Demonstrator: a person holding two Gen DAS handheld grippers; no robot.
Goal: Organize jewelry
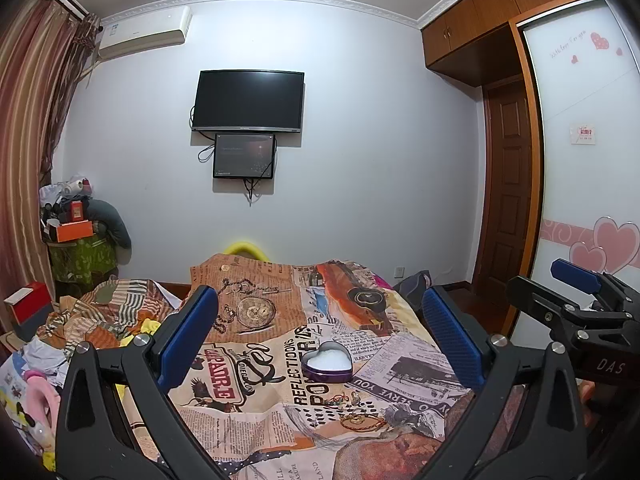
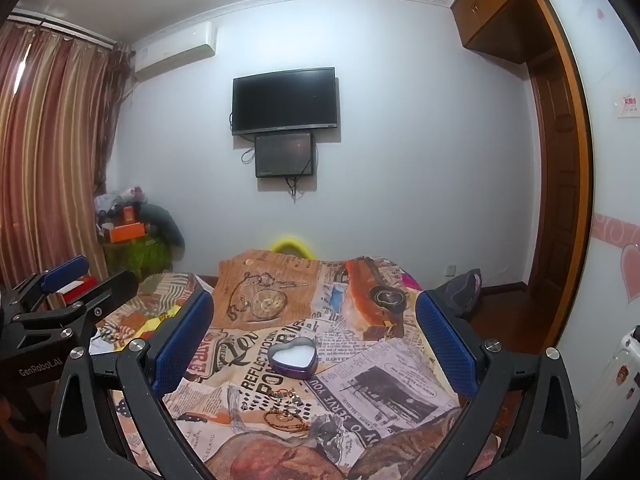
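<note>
1. Left gripper: jaws spread wide, holding nothing.
2. Right gripper: jaws spread wide, holding nothing.
3. Heart-shaped tin: lidless, on the printed bedspread.
4. Jewelry pile: loose, just in front of the tin.

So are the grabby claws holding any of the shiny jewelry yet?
No. The left gripper and right gripper are both wide open and empty. The jewelry lies on the bedspread, in front of the heart-shaped tin.

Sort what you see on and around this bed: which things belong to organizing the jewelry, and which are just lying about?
Job:
- heart-shaped tin, open
- jewelry pile in front of it
- left gripper, right gripper, both open

Lying about:
- crumpled clothes
- orange box
- wall TV
</note>
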